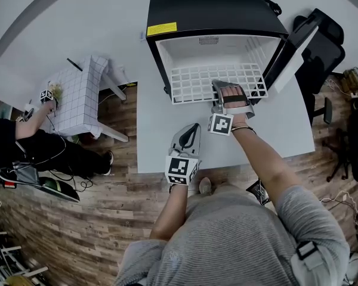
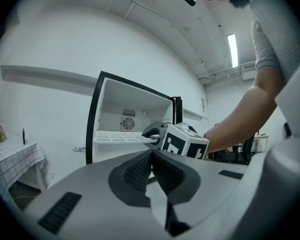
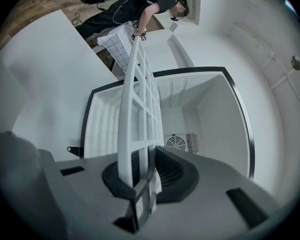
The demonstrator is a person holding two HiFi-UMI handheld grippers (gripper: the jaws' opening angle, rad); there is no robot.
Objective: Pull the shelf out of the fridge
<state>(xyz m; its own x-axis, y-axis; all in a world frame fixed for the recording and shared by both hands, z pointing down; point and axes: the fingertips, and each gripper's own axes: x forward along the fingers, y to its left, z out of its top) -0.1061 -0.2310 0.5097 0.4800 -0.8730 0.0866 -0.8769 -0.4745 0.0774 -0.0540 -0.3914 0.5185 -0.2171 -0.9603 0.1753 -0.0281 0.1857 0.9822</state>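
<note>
A black mini fridge (image 1: 209,8) stands open on the white table (image 1: 161,124), its door (image 1: 293,53) swung out to the right. The white grid shelf (image 1: 197,81) sticks partway out of the fridge's mouth. My right gripper (image 1: 225,88) is shut on the shelf's front edge; in the right gripper view the shelf (image 3: 136,94) runs edge-on between the pads of my right gripper (image 3: 145,173). My left gripper (image 1: 193,130) hovers low over the table short of the fridge, shut and empty. In the left gripper view its own jaws (image 2: 151,160) meet, with the shelf (image 2: 121,138) and the right gripper (image 2: 182,141) ahead.
A small table with a checked cloth (image 1: 82,97) stands at the left, and a seated person in black (image 1: 30,145) reaches toward it. A black office chair (image 1: 322,46) sits behind the fridge door. Wooden floor surrounds the white table.
</note>
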